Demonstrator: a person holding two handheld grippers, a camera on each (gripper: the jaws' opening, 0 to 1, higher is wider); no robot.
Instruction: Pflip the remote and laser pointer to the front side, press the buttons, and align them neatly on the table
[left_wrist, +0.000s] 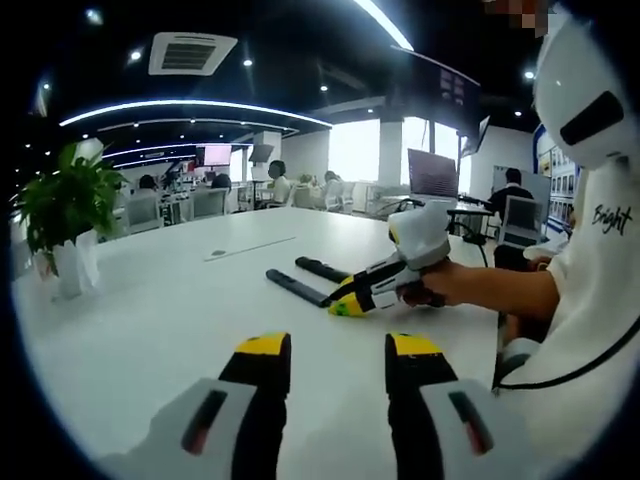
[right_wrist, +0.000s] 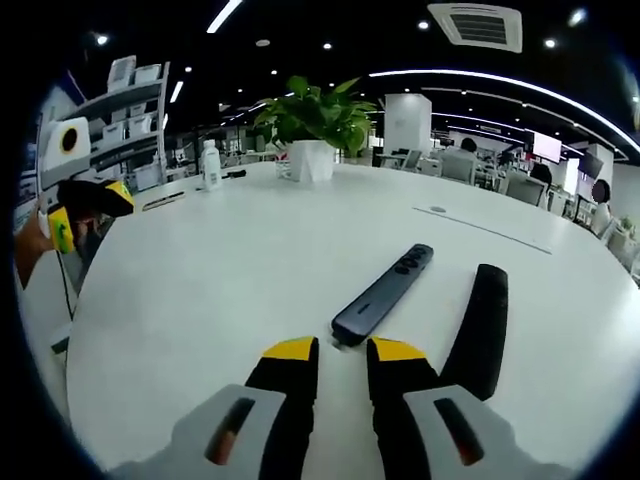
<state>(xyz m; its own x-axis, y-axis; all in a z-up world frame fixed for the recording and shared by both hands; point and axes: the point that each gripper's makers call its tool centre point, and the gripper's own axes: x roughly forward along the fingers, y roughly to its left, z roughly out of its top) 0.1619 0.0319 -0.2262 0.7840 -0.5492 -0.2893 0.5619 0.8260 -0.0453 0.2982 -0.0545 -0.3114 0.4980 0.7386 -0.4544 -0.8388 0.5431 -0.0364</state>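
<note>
In the right gripper view a grey laser pointer (right_wrist: 385, 293) lies on the white table (right_wrist: 230, 280) with its buttons up. Its near end sits just ahead of my right gripper (right_wrist: 343, 352), whose jaws stand a narrow gap apart with nothing clamped. A plain black remote (right_wrist: 481, 328) lies to the pointer's right, with no buttons showing. In the left gripper view my left gripper (left_wrist: 340, 348) hovers open and empty over the table. Beyond it are the pointer (left_wrist: 297, 287), the remote (left_wrist: 322, 269) and the right gripper (left_wrist: 348, 304), held in a person's hand (left_wrist: 440, 285).
A potted plant (right_wrist: 315, 120) in a white pot and a small bottle (right_wrist: 210, 165) stand at the table's far side. The left gripper (right_wrist: 85, 205) shows at the table's left edge. Chairs, desks and people fill the office behind. A laptop (left_wrist: 432, 172) stands beyond the table.
</note>
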